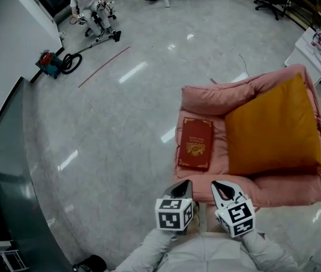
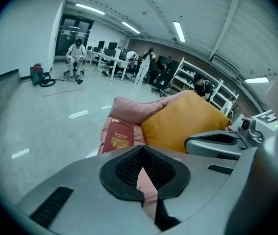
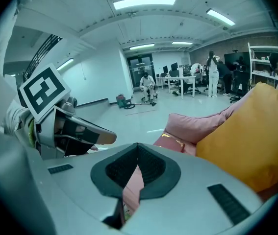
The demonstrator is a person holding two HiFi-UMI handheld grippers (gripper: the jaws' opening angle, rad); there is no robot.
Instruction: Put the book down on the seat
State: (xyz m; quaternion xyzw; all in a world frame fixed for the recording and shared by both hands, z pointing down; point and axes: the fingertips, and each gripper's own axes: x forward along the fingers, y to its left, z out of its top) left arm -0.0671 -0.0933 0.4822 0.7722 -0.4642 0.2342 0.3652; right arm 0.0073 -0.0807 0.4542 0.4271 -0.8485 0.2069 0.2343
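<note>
On the seat (image 1: 217, 98), a red book (image 1: 195, 143)

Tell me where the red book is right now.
In the head view, the red book lies flat on the left part of the pink seat, just left of the orange cushion.

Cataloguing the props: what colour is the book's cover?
Dark red with a gold emblem; the book shows best in the head view.
</note>
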